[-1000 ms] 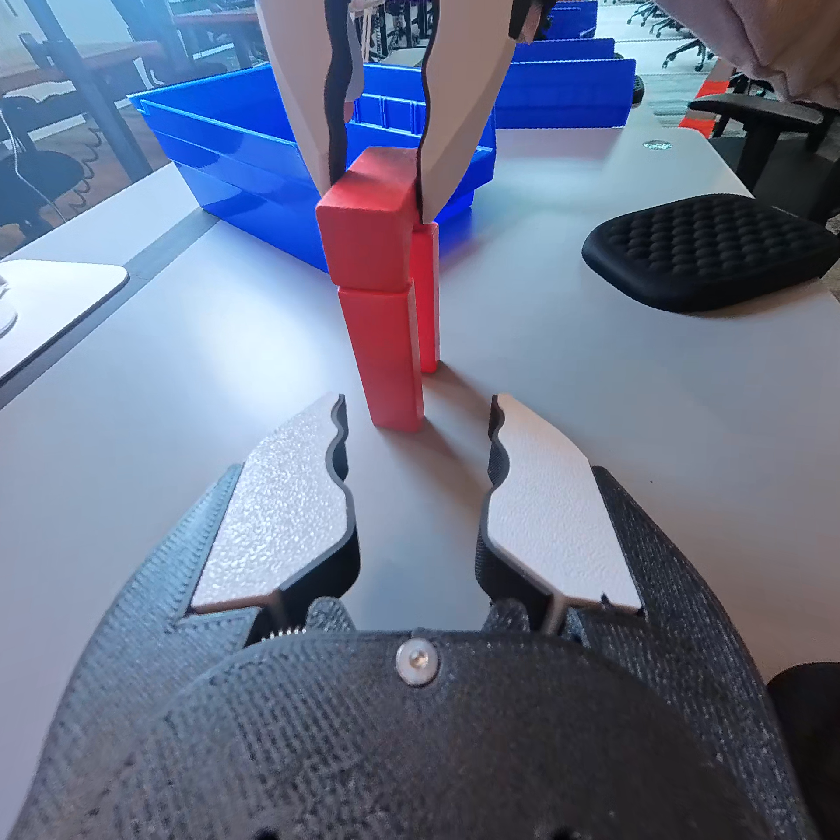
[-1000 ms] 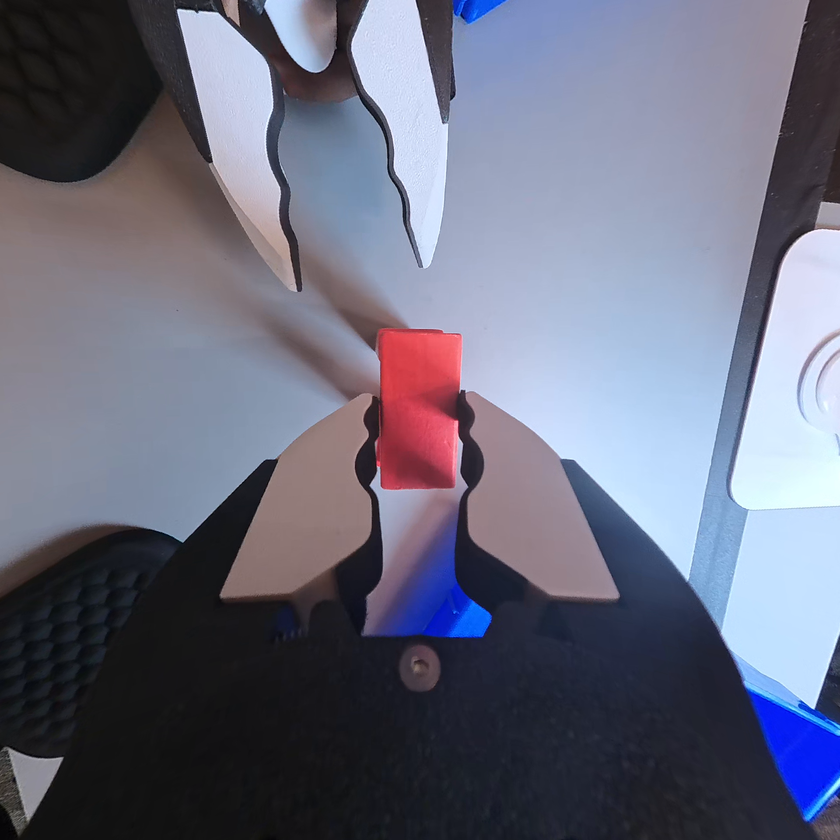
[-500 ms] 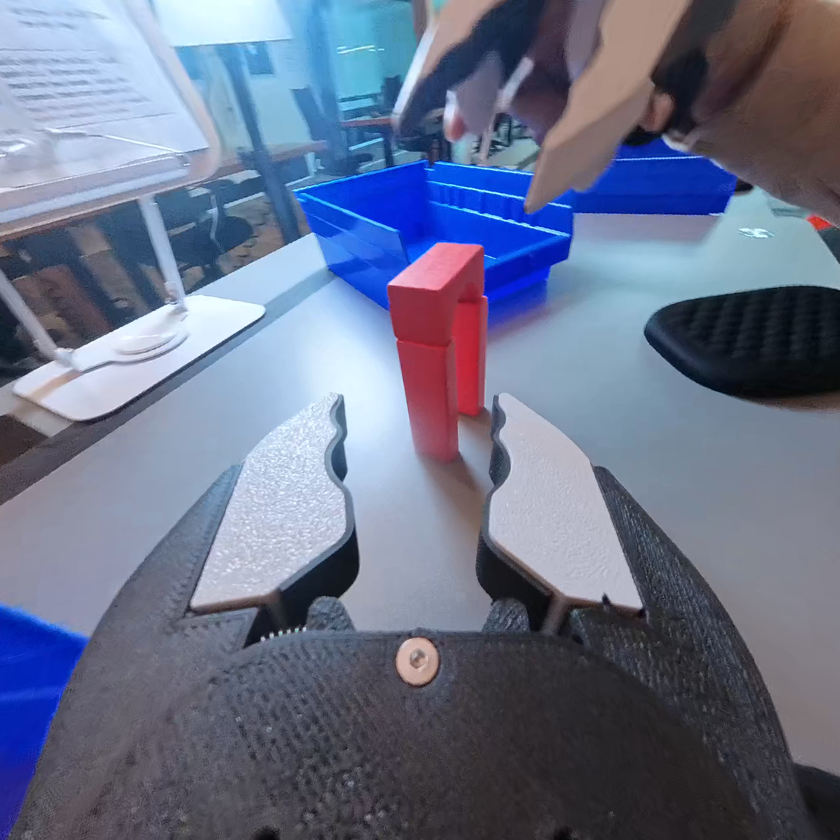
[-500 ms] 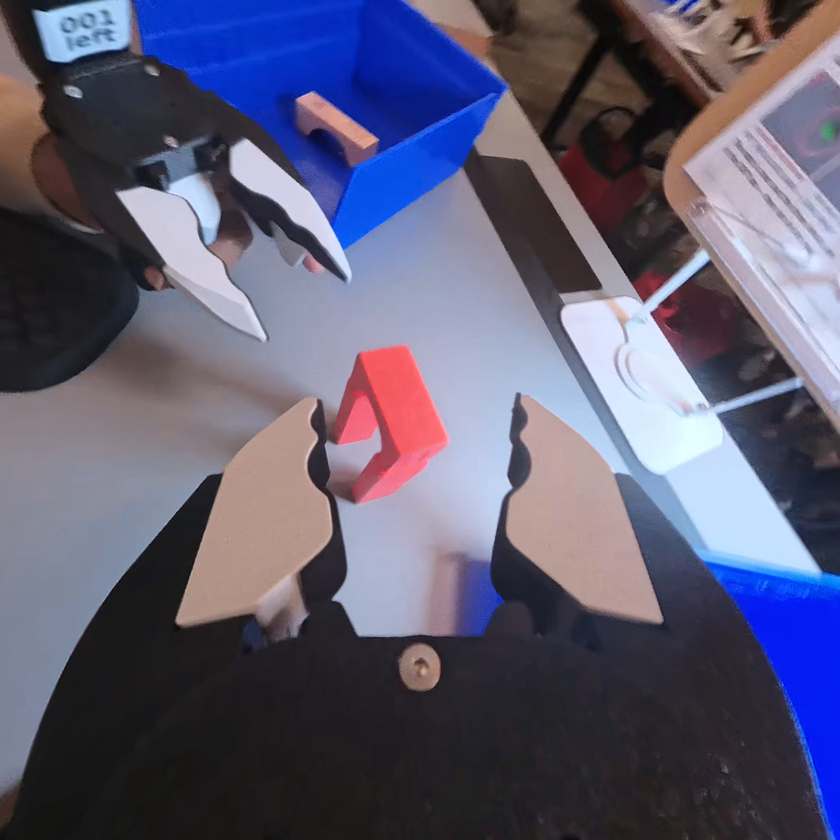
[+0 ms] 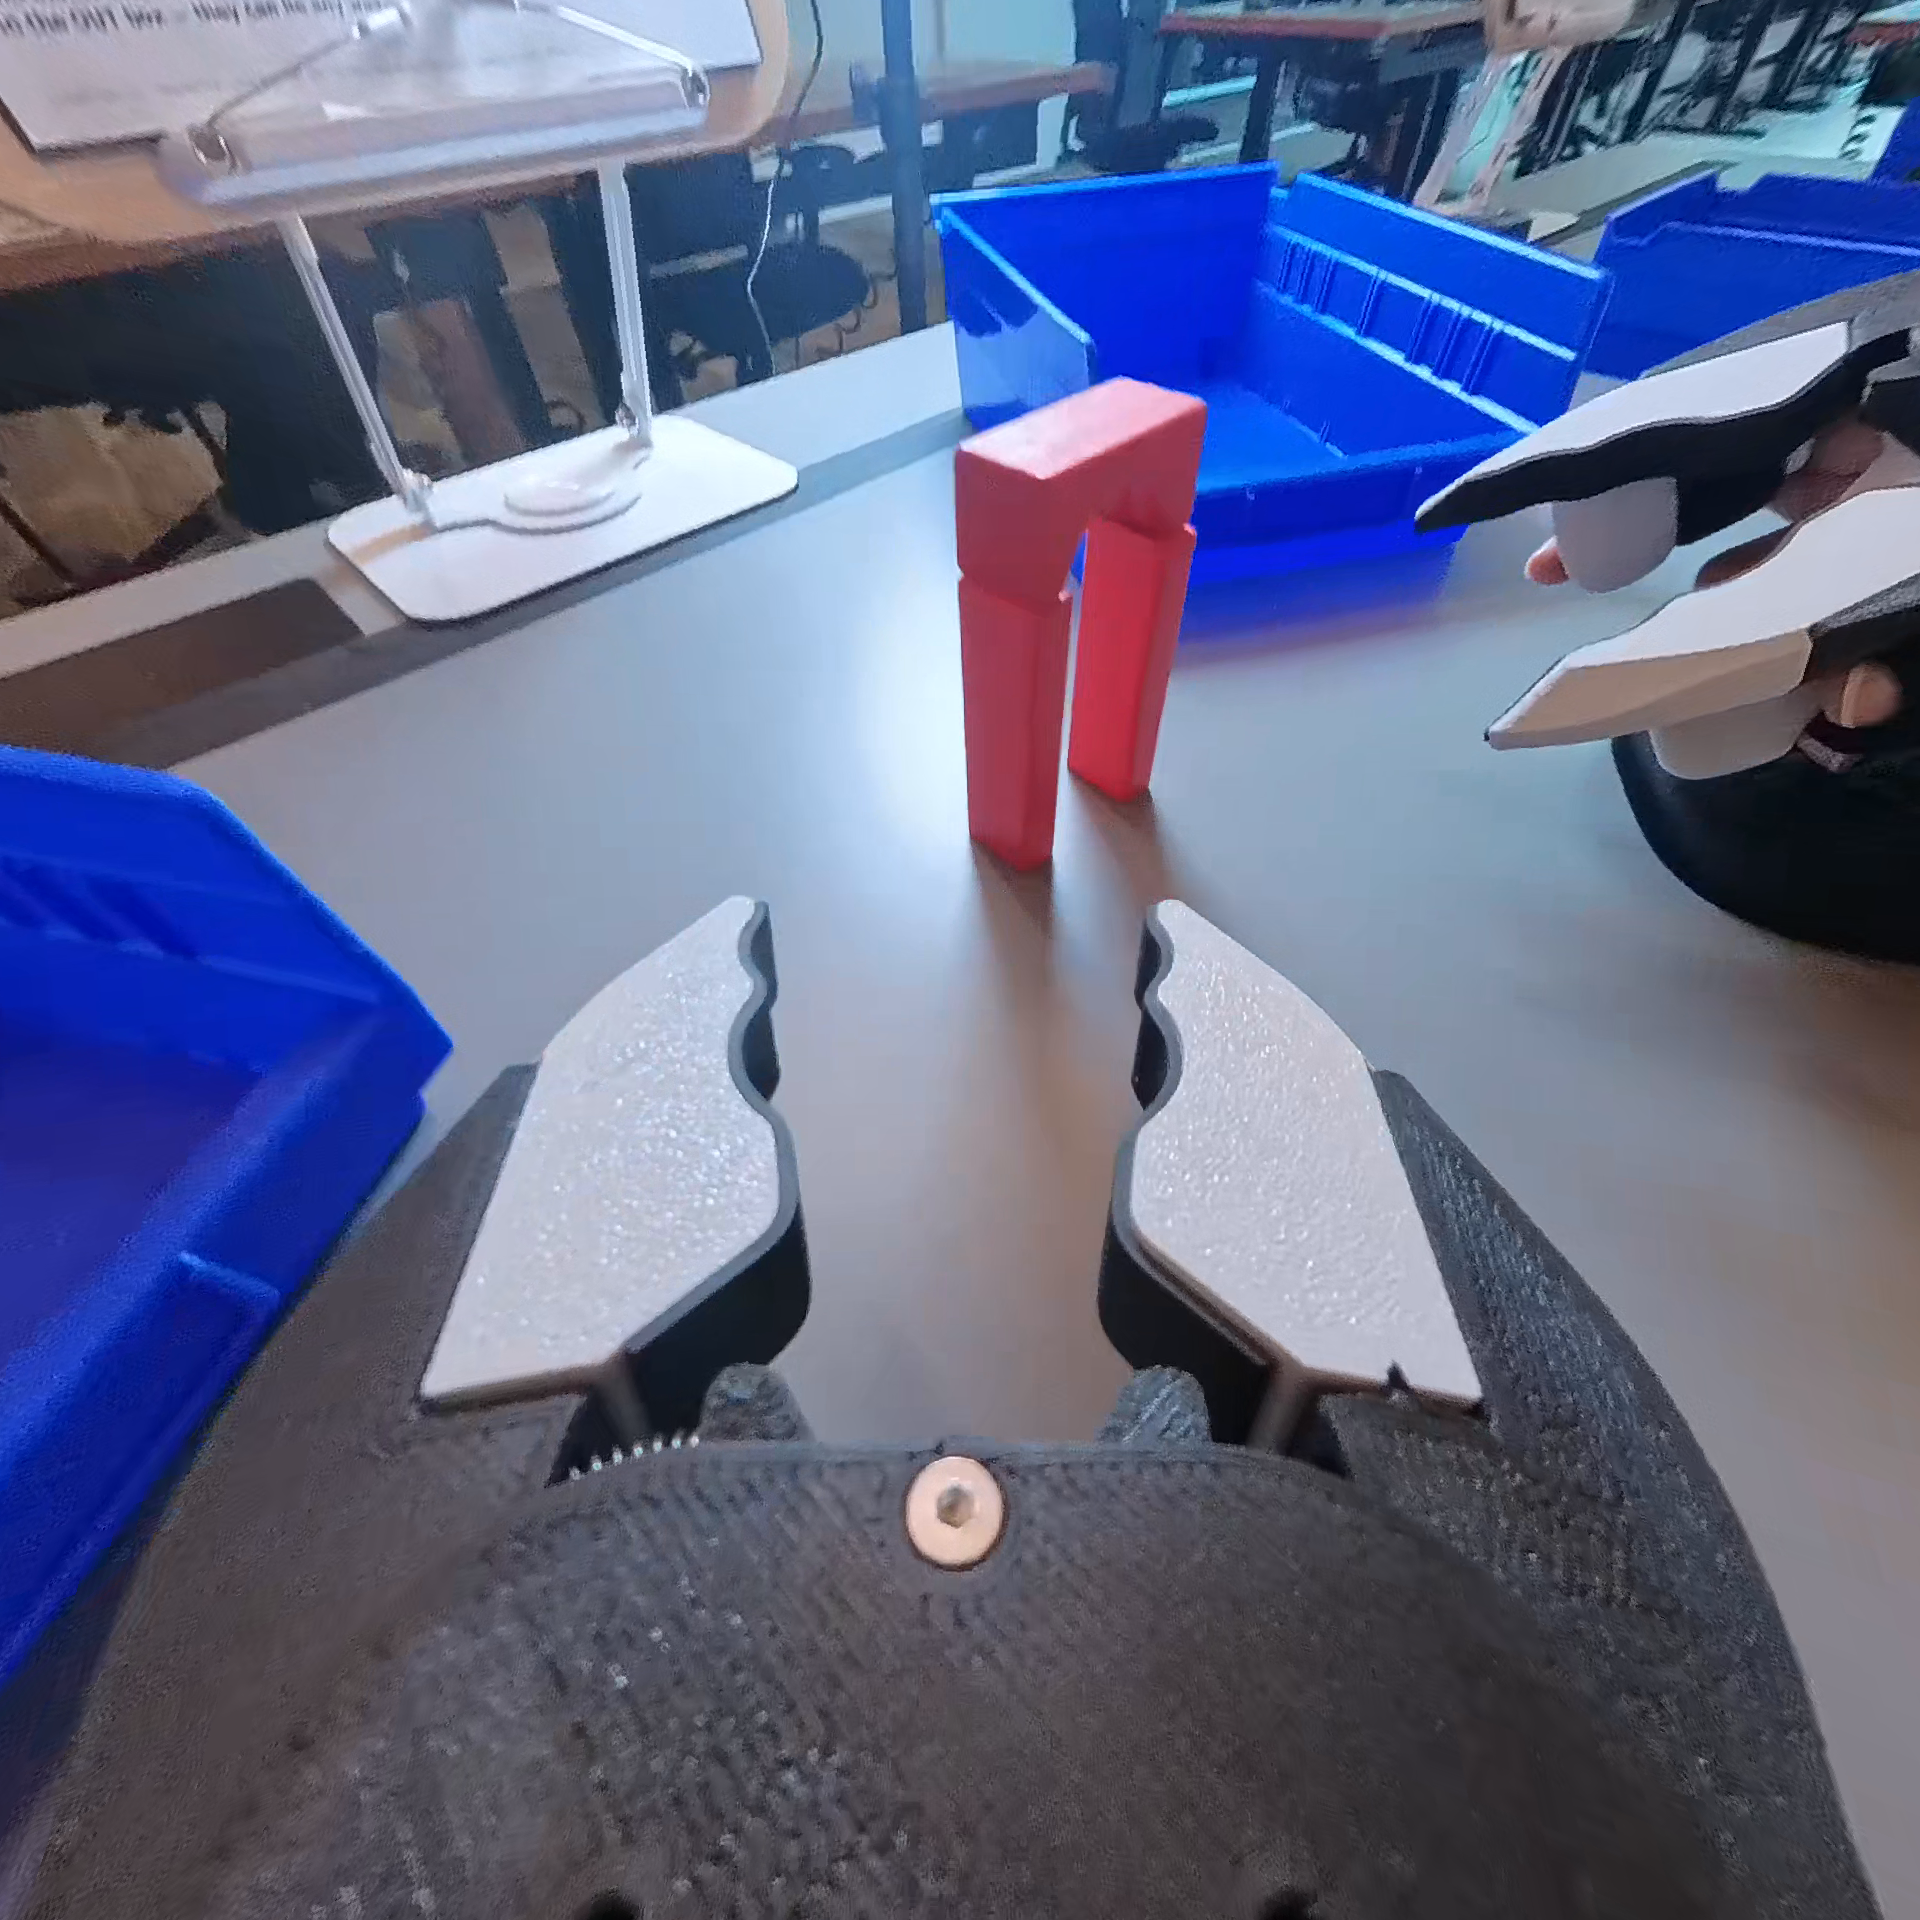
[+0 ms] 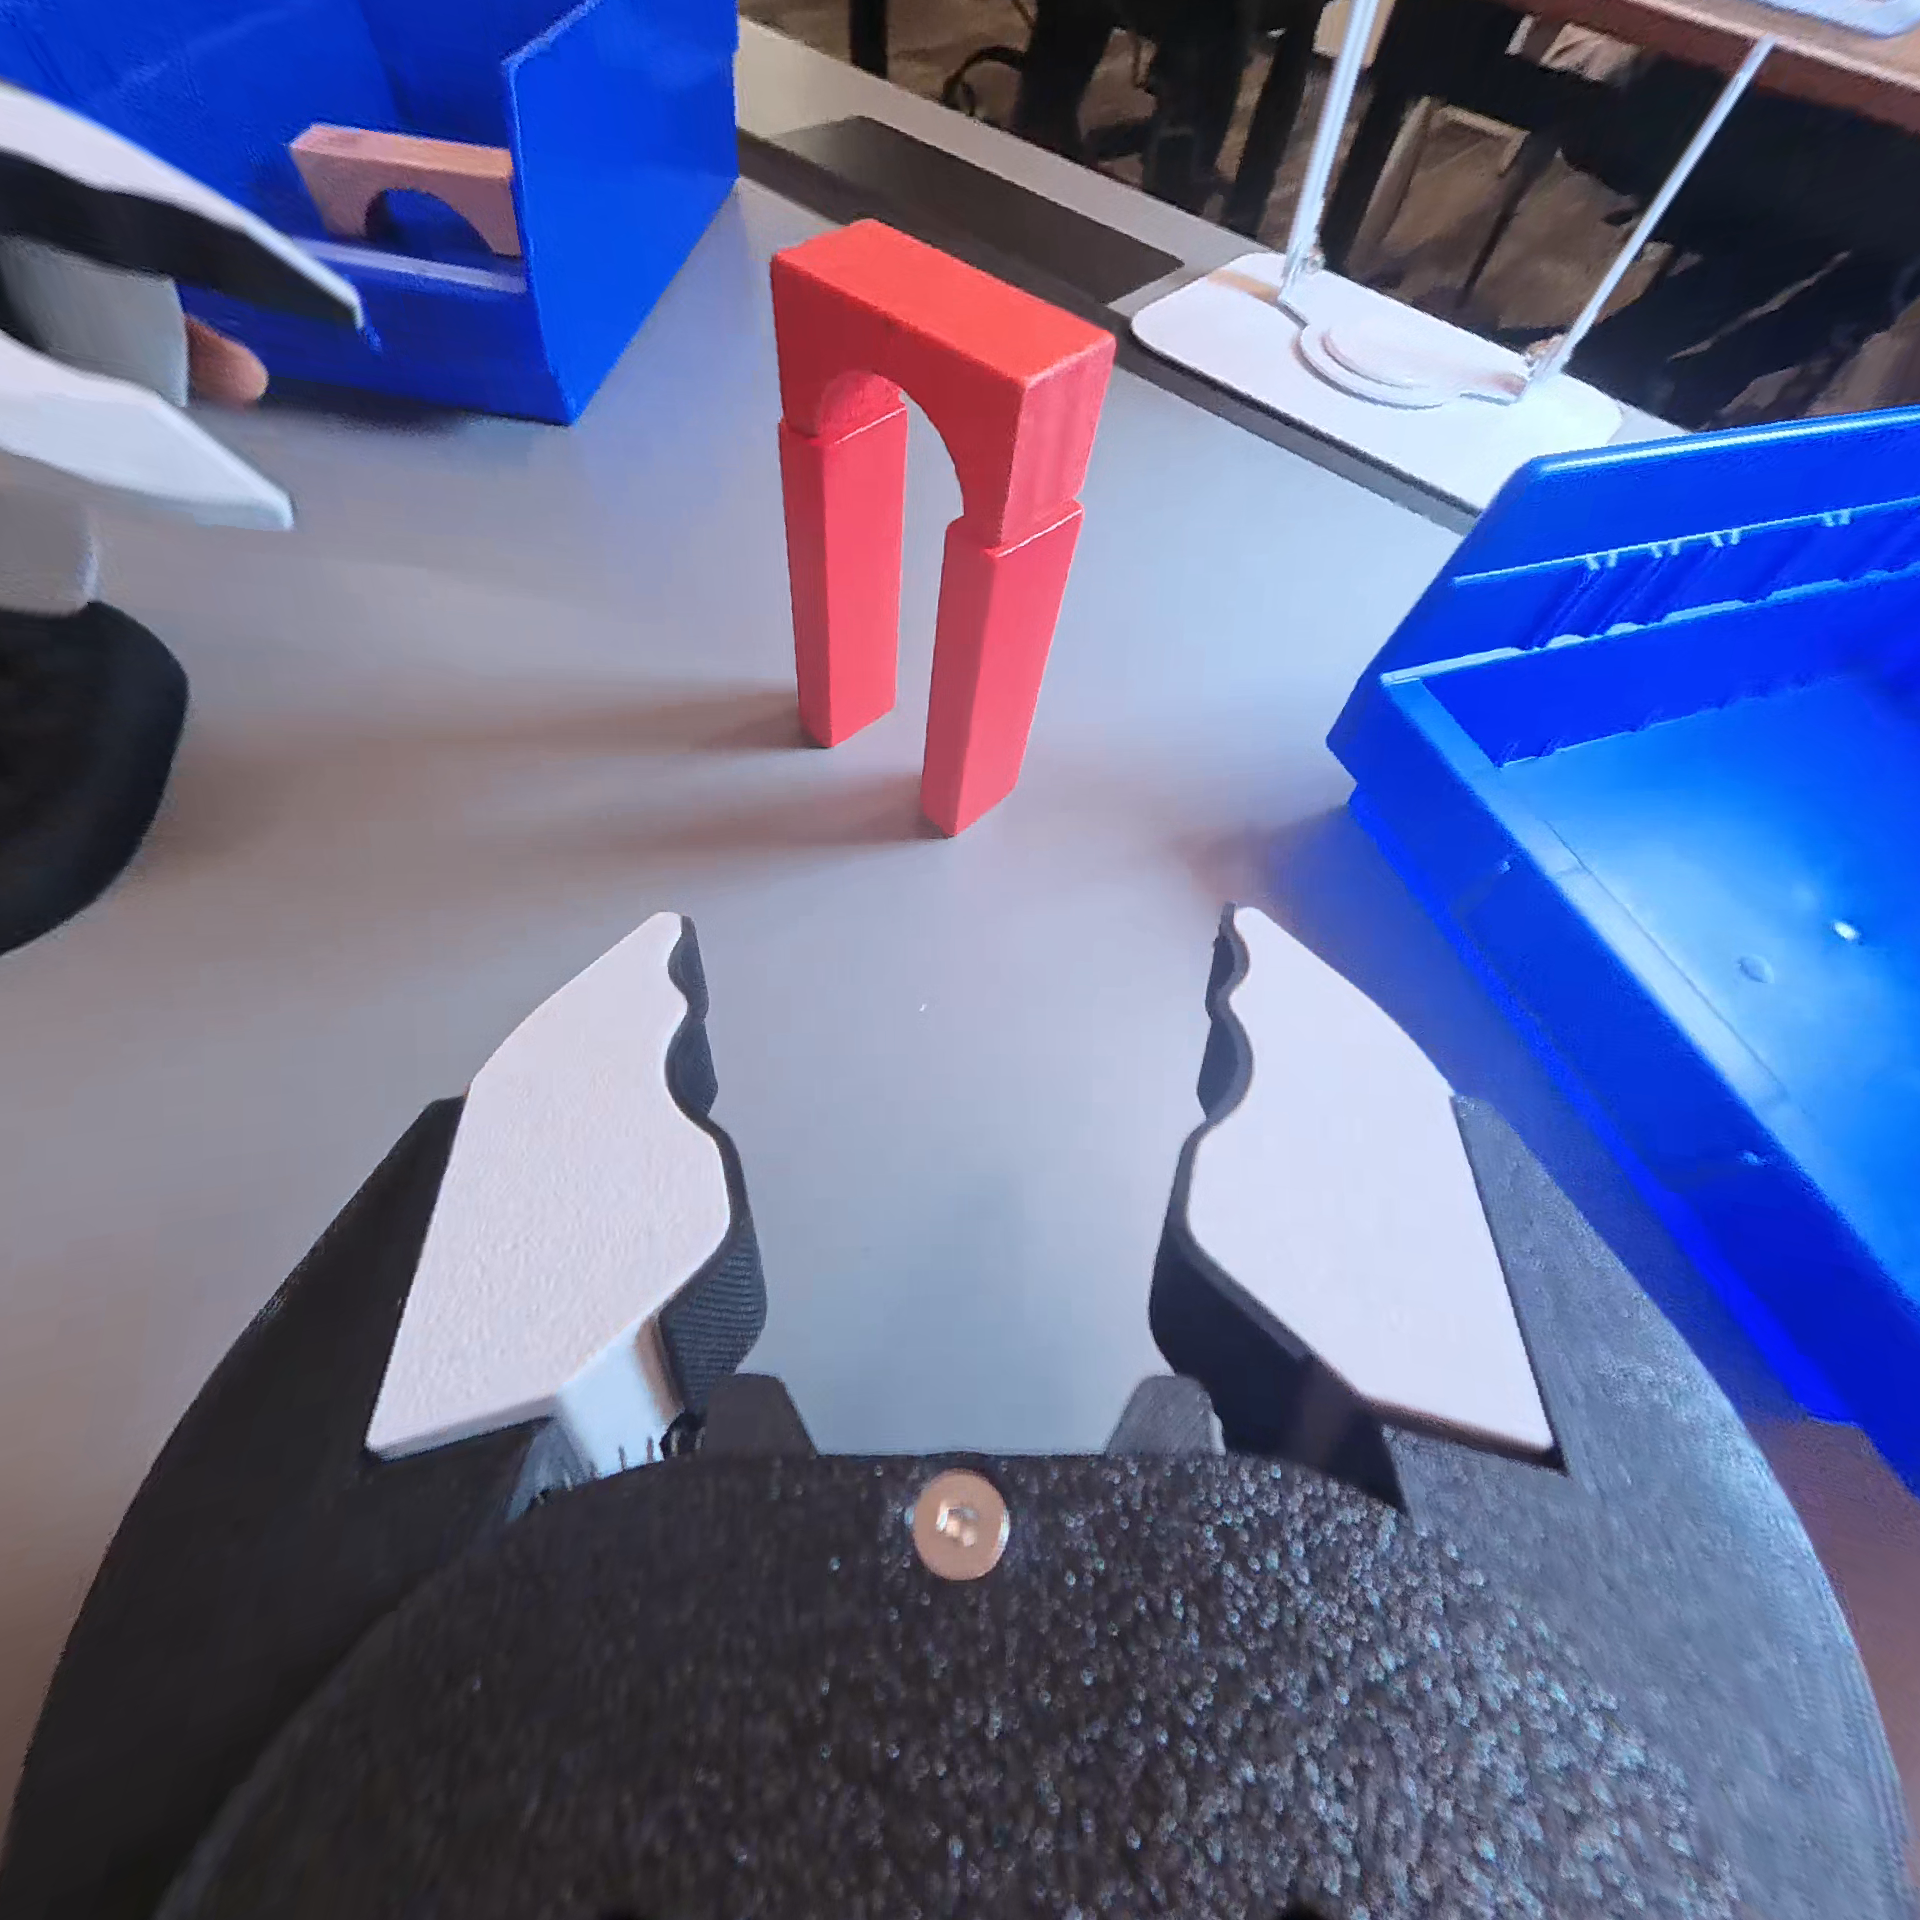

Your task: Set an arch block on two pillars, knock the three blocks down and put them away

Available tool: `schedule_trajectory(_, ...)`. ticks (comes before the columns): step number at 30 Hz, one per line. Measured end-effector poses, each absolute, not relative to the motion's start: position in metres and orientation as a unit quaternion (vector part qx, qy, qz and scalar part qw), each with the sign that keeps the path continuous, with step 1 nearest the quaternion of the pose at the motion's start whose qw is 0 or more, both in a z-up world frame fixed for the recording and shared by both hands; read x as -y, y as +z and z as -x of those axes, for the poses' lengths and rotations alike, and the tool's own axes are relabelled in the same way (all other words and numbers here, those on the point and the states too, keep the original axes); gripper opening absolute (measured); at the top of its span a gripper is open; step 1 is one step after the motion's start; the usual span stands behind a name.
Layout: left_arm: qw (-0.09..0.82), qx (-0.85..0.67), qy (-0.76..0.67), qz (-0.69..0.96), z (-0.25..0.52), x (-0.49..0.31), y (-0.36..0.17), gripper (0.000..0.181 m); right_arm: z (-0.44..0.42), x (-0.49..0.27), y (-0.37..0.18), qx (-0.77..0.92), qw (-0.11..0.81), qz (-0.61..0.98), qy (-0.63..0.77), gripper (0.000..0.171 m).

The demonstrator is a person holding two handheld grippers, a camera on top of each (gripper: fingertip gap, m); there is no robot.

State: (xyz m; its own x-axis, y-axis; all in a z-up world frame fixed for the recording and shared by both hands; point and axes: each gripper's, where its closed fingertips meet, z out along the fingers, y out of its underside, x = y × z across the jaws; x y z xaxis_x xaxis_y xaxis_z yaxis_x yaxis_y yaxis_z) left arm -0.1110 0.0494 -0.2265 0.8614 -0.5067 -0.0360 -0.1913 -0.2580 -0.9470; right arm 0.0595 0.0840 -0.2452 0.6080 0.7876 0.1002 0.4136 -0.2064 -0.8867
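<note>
A red arch block (image 5: 1075, 462) (image 6: 966, 348) rests on two upright red pillars (image 5: 1008, 717) (image 6: 992, 675) on the grey table (image 5: 727, 748). The second pillar (image 5: 1127, 644) (image 6: 844, 582) stands close beside the first. My left gripper (image 5: 951, 925) is open and empty, a short way in front of the stack. My right gripper (image 6: 951, 925) is open and empty, also short of the stack. Each gripper shows in the other's view: the right one (image 5: 1465, 623) at the right edge, the left one (image 6: 312, 410) at the left edge.
Blue bins flank the stack: one behind it (image 5: 1351, 312) (image 6: 623, 208) holding a tan arch block (image 6: 416, 187), another at my near side (image 5: 156, 1039) (image 6: 1662, 831). A clear document stand on a white base (image 5: 561, 520) (image 6: 1382, 353) stands nearby. A black pad (image 5: 1787, 862) lies at the right.
My right gripper let go of the arch block, opened and drew back to the side. My left gripper pulled back and swung left. The three blocks stand as an arch.
</note>
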Motion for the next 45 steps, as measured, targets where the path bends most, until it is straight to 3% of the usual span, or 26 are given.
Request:
schedule_trajectory(8, 0.568, -0.191, -0.118, 0.792, 0.088, -0.026, -0.223, 0.081, -0.042, -0.073, -0.246, 0.391, 0.493, 0.757, 0.173, 0.098)
schedule_trajectory(17, 0.579, -0.175, -0.099, 0.790, 0.105, -0.033, -0.227, 0.078, 0.012, -0.105, -0.261, 0.439, 0.444, 0.759, 0.185, 0.095)
schedule_trajectory(25, 0.588, -0.164, -0.093, 0.787, 0.117, -0.036, -0.226, 0.074, 0.081, -0.063, -0.279, 0.552, 0.405, 0.693, 0.225, 0.088)
schedule_trajectory(30, 0.588, -0.165, -0.095, 0.786, 0.118, -0.037, -0.227, 0.074, 0.069, -0.061, -0.271, 0.550, 0.413, 0.686, 0.238, 0.085)
schedule_trajectory(35, 0.586, -0.170, -0.092, 0.787, 0.122, -0.037, -0.226, 0.074, 0.035, -0.106, -0.252, 0.522, 0.432, 0.708, 0.200, 0.083)
schedule_trajectory(42, 0.583, -0.166, -0.093, 0.790, 0.142, -0.038, -0.227, 0.068, -0.045, -0.179, -0.301, 0.496, 0.340, 0.796, 0.075, 0.087)
schedule_trajectory(45, 0.585, -0.158, -0.094, 0.790, 0.152, -0.038, -0.228, 0.066, -0.047, -0.185, -0.307, 0.467, 0.344, 0.809, 0.097, 0.084)
